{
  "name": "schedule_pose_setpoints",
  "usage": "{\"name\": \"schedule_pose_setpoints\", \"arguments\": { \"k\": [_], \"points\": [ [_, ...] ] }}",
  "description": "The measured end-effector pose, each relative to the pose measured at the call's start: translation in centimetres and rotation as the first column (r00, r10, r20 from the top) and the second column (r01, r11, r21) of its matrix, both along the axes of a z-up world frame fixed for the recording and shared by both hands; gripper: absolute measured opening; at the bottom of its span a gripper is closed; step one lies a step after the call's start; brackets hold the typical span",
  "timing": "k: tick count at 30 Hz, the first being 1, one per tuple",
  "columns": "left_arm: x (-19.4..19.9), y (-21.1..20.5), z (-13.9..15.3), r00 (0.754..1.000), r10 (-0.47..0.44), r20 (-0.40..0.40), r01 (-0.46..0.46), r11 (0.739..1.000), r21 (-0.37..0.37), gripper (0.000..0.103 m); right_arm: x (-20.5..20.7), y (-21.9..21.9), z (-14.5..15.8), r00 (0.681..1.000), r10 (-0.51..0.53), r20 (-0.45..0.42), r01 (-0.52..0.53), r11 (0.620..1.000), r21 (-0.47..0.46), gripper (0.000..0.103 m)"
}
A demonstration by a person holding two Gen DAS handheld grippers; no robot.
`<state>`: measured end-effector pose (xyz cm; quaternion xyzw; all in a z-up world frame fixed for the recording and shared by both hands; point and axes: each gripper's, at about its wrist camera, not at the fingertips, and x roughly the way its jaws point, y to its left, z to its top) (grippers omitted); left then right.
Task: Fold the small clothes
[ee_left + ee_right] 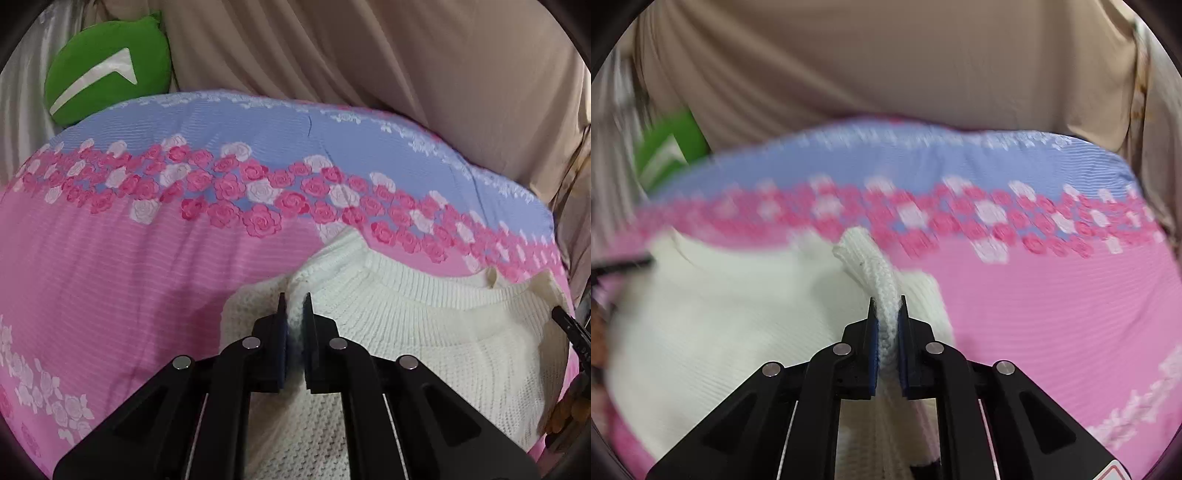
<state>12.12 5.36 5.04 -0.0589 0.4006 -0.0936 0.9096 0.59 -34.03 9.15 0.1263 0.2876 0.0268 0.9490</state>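
Observation:
A small white knitted sweater (424, 325) lies on a pink and blue rose-patterned bed sheet (129, 266). My left gripper (294, 302) is shut on a pinch of the sweater's left edge. My right gripper (886, 304) is shut on a ribbed fold of the sweater (875, 273), which stands up between the pads. The rest of the sweater (720, 325) spreads to the left in the right wrist view, which is blurred. The right gripper's tip (569, 325) shows at the right edge of the left wrist view.
A green cushion (107, 74) with a white mark sits at the bed's far left corner. Beige curtain fabric (369, 55) hangs behind the bed. The sheet (1052, 314) stretches bare to the right of the sweater.

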Motion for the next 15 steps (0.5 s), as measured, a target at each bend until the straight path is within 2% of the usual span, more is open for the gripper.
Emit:
{"name": "schedule_pose_setpoints", "arguments": {
  "k": [2, 3, 4, 5, 7, 8, 9, 10, 11, 13, 15],
  "points": [
    [-0.7, 1.1, 1.2, 0.998, 0.036, 0.054, -0.035, 0.999, -0.021, 0.005, -1.5, -1.0, 1.7, 0.994, 0.016, 0.105, -0.026, 0.995, 0.091, 0.007],
    [-0.8, 1.6, 1.4, 0.996, 0.056, 0.064, -0.055, 0.998, -0.025, 0.005, -1.2, -1.6, 1.6, 0.994, 0.015, 0.104, -0.028, 0.992, 0.124, 0.007],
    [-0.5, 1.9, 1.1, 0.996, 0.071, 0.059, -0.07, 0.997, -0.02, 0.005, -0.3, -2.1, 0.8, 0.998, 0.002, 0.058, -0.01, 0.991, 0.136, 0.007],
    [0.3, 1.9, 0.3, 0.997, 0.07, 0.028, -0.07, 0.997, -0.011, 0.006, 1.6, -2.6, -0.9, 0.999, -0.013, -0.044, 0.018, 0.992, 0.128, 0.008],
    [1.8, 1.5, -1.9, 0.997, 0.062, -0.047, -0.062, 0.998, 0.011, 0.007, 4.8, -3.3, -4.8, 0.971, -0.034, -0.237, 0.062, 0.992, 0.112, 0.008],
    [1.8, 1.2, -2.2, 0.997, 0.072, -0.032, -0.071, 0.997, 0.04, 0.009, 4.4, -3.5, -5.0, 0.977, -0.037, -0.212, 0.07, 0.986, 0.149, 0.007],
    [1.5, 1.1, -1.8, 0.997, 0.076, -0.014, -0.075, 0.996, 0.051, 0.01, 3.7, -3.4, -4.1, 0.98, -0.049, -0.194, 0.078, 0.987, 0.143, 0.009],
    [0.9, 1.3, -1.1, 0.997, 0.076, -0.004, -0.076, 0.996, 0.039, 0.015, 2.7, -2.9, -3.0, 0.983, -0.08, -0.163, 0.1, 0.988, 0.116, 0.011],
    [0.3, 1.5, -0.5, 0.996, 0.088, 0.007, -0.089, 0.995, 0.04, 0.027, 1.0, -2.1, -1.3, 0.987, -0.122, -0.104, 0.131, 0.988, 0.078, 0.018],
    [-1.7, 1.8, 1.4, 0.99, 0.126, 0.068, -0.13, 0.989, 0.07, 0.04, -1.6, -0.6, 1.0, 0.991, -0.129, -0.018, 0.129, 0.991, 0.032, 0.019],
    [-5.1, 1.7, 3.6, 0.981, 0.12, 0.152, -0.132, 0.988, 0.078, 0.05, -4.3, 2.4, 2.8, 0.997, -0.061, 0.046, 0.06, 0.998, 0.023, 0.019]
  ]
}}
